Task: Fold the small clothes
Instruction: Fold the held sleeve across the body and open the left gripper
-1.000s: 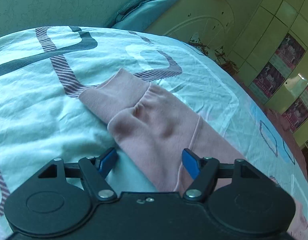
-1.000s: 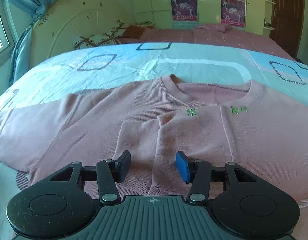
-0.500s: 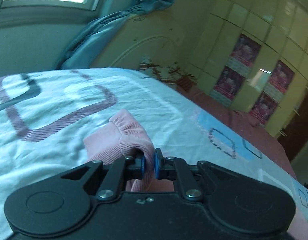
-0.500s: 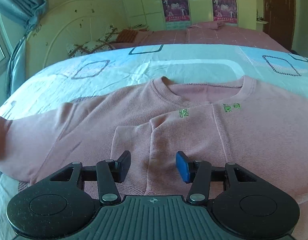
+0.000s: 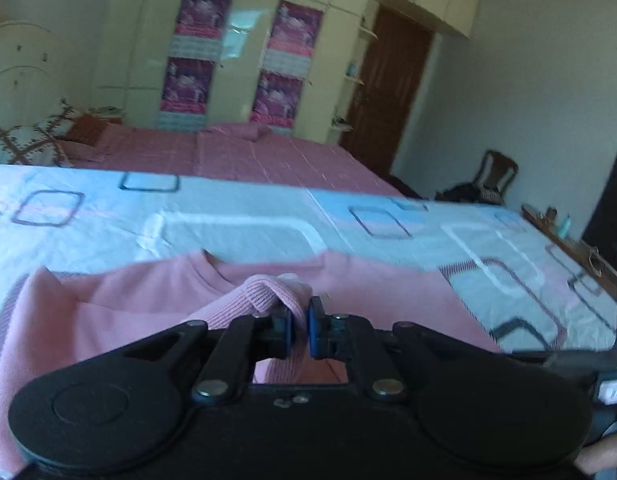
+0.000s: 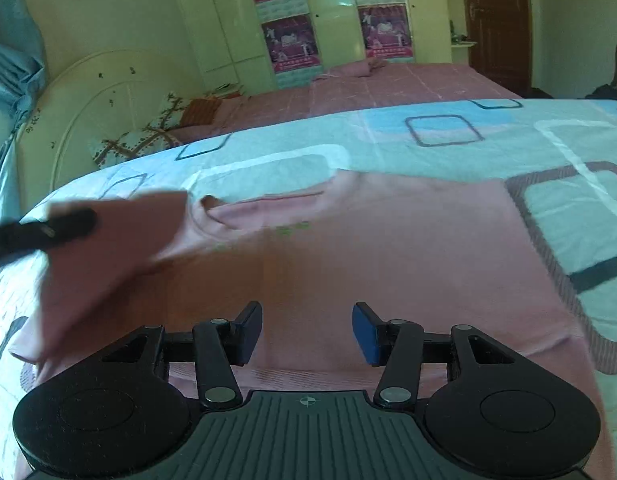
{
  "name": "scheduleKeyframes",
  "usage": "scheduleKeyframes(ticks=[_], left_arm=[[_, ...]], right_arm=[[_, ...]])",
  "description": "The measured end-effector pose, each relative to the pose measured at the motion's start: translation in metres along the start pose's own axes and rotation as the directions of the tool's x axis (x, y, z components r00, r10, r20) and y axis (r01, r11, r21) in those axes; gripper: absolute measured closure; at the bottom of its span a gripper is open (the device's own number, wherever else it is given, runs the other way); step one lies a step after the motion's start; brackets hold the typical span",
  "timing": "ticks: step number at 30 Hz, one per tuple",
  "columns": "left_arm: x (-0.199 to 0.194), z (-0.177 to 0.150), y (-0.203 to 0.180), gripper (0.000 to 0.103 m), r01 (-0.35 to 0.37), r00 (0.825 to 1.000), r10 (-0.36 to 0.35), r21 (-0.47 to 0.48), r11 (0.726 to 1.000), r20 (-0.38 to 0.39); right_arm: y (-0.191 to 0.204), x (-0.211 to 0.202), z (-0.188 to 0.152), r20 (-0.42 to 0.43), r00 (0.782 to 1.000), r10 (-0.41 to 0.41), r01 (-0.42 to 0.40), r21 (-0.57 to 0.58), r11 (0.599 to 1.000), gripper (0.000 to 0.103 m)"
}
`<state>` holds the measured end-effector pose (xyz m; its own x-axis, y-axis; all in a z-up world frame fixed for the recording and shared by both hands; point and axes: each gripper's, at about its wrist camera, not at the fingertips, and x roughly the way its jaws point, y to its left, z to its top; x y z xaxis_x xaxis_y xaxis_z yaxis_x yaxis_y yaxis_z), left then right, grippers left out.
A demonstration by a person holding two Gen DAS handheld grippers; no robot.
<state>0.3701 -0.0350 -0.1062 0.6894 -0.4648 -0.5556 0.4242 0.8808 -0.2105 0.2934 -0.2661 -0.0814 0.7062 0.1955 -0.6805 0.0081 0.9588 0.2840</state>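
the left gripper pinches the pink sweater's sleeve cuff (lifted off the bedsheet). the right gripper hangs half open, holding nothing.

A pink sweater is lying flat, front up, on the patterned bed, its ribbed sleeve cuff lifting over the chest, folding inward.
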Motion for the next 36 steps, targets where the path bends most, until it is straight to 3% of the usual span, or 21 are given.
scheduleKeyframes(ticks=[3,5,6,7,8,9,12,15,19,22,23,24,25,26,29,33,36], left_arm=[[0.026,-0.024,-0.019,0.079,-0.007,0.993,0.014,0.064,0.998,-0.120],[0.023,-0.032,-0.020,0.073,-0.021,0.988,0.034,0.090,0.996,-0.148],[0.017,-0.034,-0.019,0.056,-0.034,0.988,0.048,0.099,0.995,-0.145],[0.006,-0.037,-0.018,0.033,-0.056,0.990,0.069,0.106,0.993,-0.124],[-0.004,-0.038,-0.014,0.025,-0.086,0.991,0.096,0.105,0.991,-0.095],[-0.019,-0.038,-0.012,0.021,-0.124,0.990,0.130,0.102,0.987,-0.060],[-0.048,-0.037,0.008,0.021,-0.208,0.976,0.213,0.093,0.974,-0.052],[-0.068,-0.049,0.036,0.021,-0.319,0.944,0.324,0.070,0.945,-0.062],[-0.088,-0.070,0.070,0.025,-0.474,0.873,0.480,0.075,0.877,-0.090],[-0.089,-0.082,0.086,0.030,-0.538,0.829,0.546,0.090,0.838,-0.120],[-0.086,-0.084,0.090,0.032,-0.546,0.823,0.553,0.090,0.833,-0.129],[-0.083,-0.084,0.093,0.034,-0.549,0.821,0.555,0.087,0.832,-0.133],[-0.079,-0.084,0.095,0.035,-0.551,0.820,0.557,0.083,0.830,-0.130],[-0.074,-0.083,0.097,0.036,-0.551,0.821,0.558,0.083,0.830,-0.123],[-0.064,-0.075,0.098,0.047,-0.560,0.819,0.567,0.091,0.823,-0.088],[-0.055,-0.070,0.107,0.086,-0.588,0.804,0.591,0.060,0.807,-0.066],[-0.055,-0.074,0.103,0.093,-0.567,0.818,0.571,0.067,0.821,-0.071]], right_arm=[[-0.019,-0.009,-0.002,-0.010,1.000,0.002,-0.002,0.015,1.000,0.053],[-0.022,-0.013,-0.002,-0.011,1.000,0.025,-0.025,0.011,1.000,0.053],[-0.022,-0.015,-0.002,-0.012,0.999,0.043,-0.043,0.009,0.999,0.053],[-0.021,-0.016,-0.002,-0.014,0.998,0.064,-0.064,0.008,0.998,0.048],[-0.018,-0.017,-0.002,-0.016,0.997,0.082,-0.082,0.004,0.997,0.034],[-0.014,-0.018,-0.003,-0.013,0.995,0.103,-0.103,-0.004,0.995,0.029],[0.007,-0.017,-0.006,-0.001,0.988,0.153,-0.153,-0.061,0.986,0.026],[0.035,-0.009,-0.013,-0.024,0.985,0.170,-0.172,-0.153,0.973,0.026],[0.070,0.012,-0.028,-0.035,0.990,0.135,-0.139,-0.307,0.941,0.027],[0.084,0.034,-0.033,-0.023,0.997,0.080,-0.083,-0.369,0.926,0.028],[0.086,0.038,-0.033,-0.020,0.997,0.076,-0.078,-0.368,0.927,0.038],[0.086,0.044,-0.032,-0.029,0.997,0.068,-0.074,-0.358,0.931,0.047],[0.086,0.050,-0.030,-0.047,0.997,0.066,-0.078,-0.342,0.936,0.067],[0.084,0.056,-0.028,-0.070,0.995,0.066,-0.085,-0.314,0.946,0.079],[0.070,0.052,-0.013,-0.071,0.993,0.096,-0.109,-0.204,0.973,0.087],[0.038,0.021,0.017,0.035,0.993,0.116,-0.113,-0.076,0.991,0.090],[0.002,0.005,0.031,0.067,0.995,0.074,-0.074,0.000,0.997,0.090]])
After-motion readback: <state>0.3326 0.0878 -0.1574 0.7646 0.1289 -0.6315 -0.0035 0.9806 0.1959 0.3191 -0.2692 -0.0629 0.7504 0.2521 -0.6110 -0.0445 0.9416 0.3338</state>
